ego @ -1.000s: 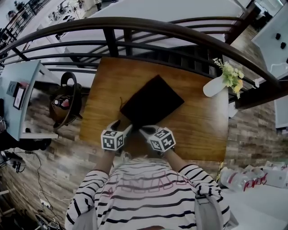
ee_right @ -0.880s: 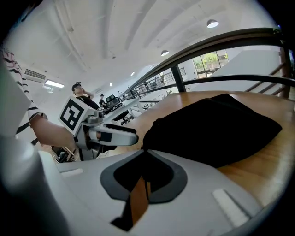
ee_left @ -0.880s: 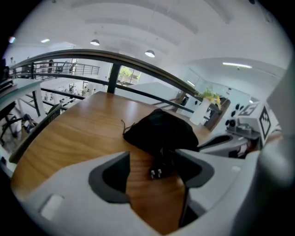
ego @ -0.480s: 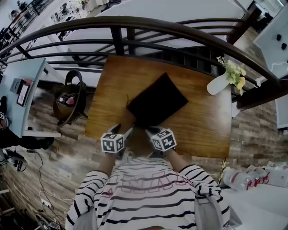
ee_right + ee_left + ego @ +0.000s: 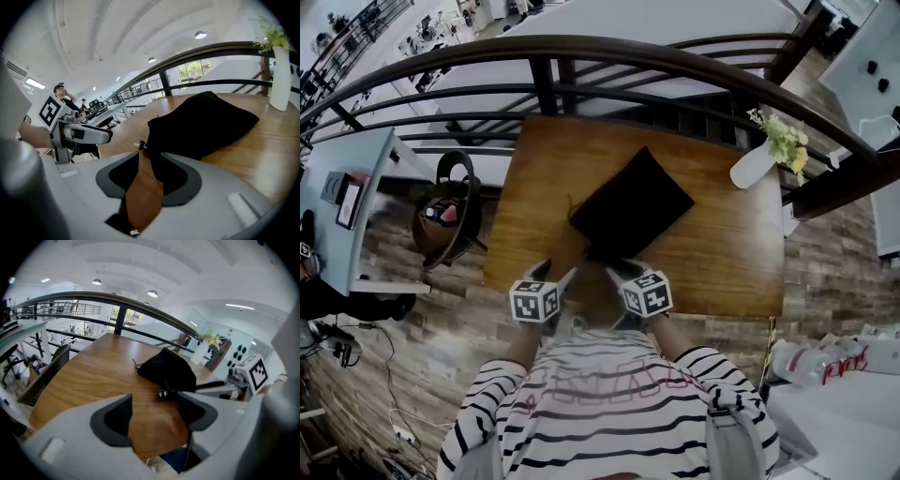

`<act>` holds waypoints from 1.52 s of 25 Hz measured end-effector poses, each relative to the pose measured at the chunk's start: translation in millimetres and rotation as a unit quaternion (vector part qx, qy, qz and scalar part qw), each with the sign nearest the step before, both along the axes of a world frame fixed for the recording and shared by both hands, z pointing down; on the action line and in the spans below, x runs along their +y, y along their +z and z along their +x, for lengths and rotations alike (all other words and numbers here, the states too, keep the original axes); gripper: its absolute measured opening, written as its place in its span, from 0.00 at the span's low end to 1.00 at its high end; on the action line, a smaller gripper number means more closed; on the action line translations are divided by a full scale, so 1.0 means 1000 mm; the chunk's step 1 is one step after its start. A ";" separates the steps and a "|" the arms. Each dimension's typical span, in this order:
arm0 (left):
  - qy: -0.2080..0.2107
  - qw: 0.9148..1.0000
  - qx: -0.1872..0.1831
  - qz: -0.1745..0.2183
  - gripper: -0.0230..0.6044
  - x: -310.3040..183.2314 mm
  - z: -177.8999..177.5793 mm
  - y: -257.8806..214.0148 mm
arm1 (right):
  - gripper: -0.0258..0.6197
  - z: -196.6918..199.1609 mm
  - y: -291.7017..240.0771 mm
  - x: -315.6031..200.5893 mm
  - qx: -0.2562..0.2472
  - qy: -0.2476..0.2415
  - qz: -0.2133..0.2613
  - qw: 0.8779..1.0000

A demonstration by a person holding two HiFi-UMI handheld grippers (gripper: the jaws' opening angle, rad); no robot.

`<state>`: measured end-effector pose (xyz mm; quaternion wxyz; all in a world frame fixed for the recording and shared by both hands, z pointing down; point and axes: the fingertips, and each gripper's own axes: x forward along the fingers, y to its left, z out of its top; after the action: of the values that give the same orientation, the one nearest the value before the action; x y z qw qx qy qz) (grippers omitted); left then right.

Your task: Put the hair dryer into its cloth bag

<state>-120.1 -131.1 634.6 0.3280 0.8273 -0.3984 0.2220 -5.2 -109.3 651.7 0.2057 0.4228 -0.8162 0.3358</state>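
Note:
The black cloth bag point(image 5: 630, 204) lies bulging in the middle of the wooden table point(image 5: 722, 262). No hair dryer body shows. A small black plug point(image 5: 164, 393) with two prongs lies on the wood at the bag's near end point(image 5: 201, 122). My right gripper point(image 5: 622, 270) is at that near end. Its jaws are opening point(image 5: 145, 176), with bare wood in the gap and the bag's edge against the right-hand jaw, unpinched. My left gripper point(image 5: 553, 274) stands open over bare wood point(image 5: 154, 416), a little short of the bag.
A white vase with yellow flowers point(image 5: 757, 161) stands at the table's far right corner. A dark curved railing point(image 5: 581, 52) runs behind the table. A round dark chair point(image 5: 445, 211) stands off the left edge. The table's near edge is just under both grippers.
My left gripper has drawn back and to the left, off the bag's near corner. The right gripper has stayed at the bag's near end.

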 end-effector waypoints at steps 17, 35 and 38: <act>0.014 0.997 0.044 0.055 0.44 0.015 -0.035 -0.045 | 0.14 -0.011 -0.071 0.020 -0.032 0.112 0.093 0.989; 0.044 0.993 0.050 0.099 0.04 0.040 -0.060 -0.064 | 0.04 -0.024 -0.092 0.047 -0.043 0.141 0.118 0.982; 0.038 0.993 0.049 0.101 0.04 0.041 -0.065 -0.062 | 0.04 -0.028 -0.092 0.051 -0.047 0.144 0.119 0.981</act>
<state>-185.0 -90.5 572.2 0.2532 0.8804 -0.3709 0.1524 -33.1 -58.0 559.6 0.0654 0.5411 -0.7896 0.2819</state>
